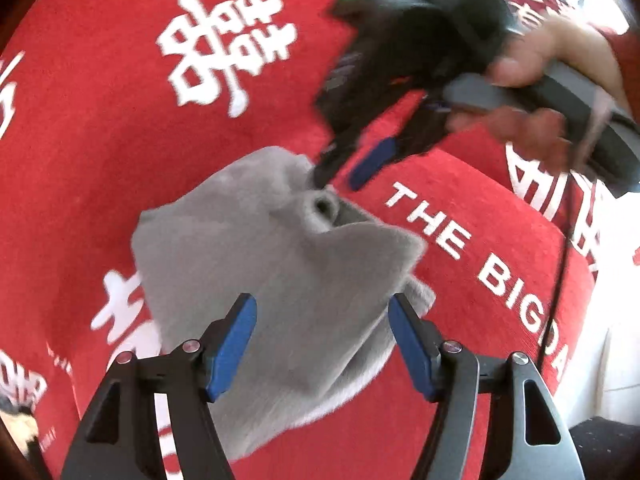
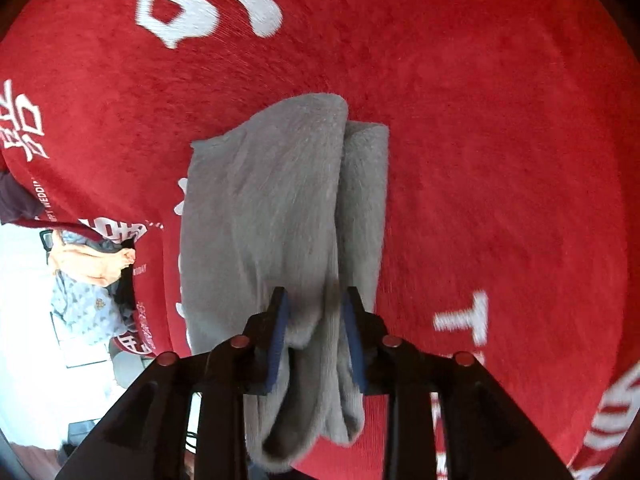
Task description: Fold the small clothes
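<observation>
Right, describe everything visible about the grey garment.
The grey garment looks like soft, fuzzy knit, folded lengthwise into overlapping layers with a rumpled end. It lies on the red printed cloth. The left gripper stands open over one end; the right gripper straddles a fold at the other, pads apparently not pressing.

Bright daylight, fisheye-bent edges, motion blur throughout.

Black left gripper (image 1: pixel 322 344), blue pads (image 1: pixel 232 354) (silver screws); right's apparently red.
</observation>
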`<state>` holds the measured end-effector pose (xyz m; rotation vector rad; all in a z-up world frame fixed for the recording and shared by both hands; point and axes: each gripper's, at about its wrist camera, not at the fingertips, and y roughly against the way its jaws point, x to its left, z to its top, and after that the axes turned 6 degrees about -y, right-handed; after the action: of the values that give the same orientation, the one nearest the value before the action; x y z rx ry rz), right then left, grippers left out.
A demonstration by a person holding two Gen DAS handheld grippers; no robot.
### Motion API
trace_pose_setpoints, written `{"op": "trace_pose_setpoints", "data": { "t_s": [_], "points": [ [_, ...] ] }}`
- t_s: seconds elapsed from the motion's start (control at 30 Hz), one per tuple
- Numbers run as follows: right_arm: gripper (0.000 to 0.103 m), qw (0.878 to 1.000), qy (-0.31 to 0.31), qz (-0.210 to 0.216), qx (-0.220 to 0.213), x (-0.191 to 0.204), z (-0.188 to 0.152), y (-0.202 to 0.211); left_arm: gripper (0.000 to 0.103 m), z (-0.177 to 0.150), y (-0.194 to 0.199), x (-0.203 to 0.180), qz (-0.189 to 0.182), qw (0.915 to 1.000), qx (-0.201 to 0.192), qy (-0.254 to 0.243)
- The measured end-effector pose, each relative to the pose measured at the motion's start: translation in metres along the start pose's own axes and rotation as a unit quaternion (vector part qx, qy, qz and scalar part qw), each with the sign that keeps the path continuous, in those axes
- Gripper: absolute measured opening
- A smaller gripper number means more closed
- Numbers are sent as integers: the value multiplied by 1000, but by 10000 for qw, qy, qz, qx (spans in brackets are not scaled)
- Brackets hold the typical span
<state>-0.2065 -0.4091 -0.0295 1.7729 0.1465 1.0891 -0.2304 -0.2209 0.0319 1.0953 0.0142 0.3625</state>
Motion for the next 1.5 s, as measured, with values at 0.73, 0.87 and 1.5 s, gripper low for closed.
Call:
{"op": "trace_pose_setpoints", "data": {
  "t_s": [0.73, 0.87, 1.5],
  "points": [
    [12, 9909, -1126, 484, -557, -7, -103, -14, 69, -83, -53, 132, -622, 9415, 1525, 2940],
    [12, 9887, -1411, 242, -437, -29, -117, -34, 69, -92, -58, 128, -914, 9406, 1618, 2842],
    [12, 9948, -944, 36, -376, -26, -119, -47, 21, -117, -64, 123, -2214, 9178, 1432, 2970]
  ]
}}
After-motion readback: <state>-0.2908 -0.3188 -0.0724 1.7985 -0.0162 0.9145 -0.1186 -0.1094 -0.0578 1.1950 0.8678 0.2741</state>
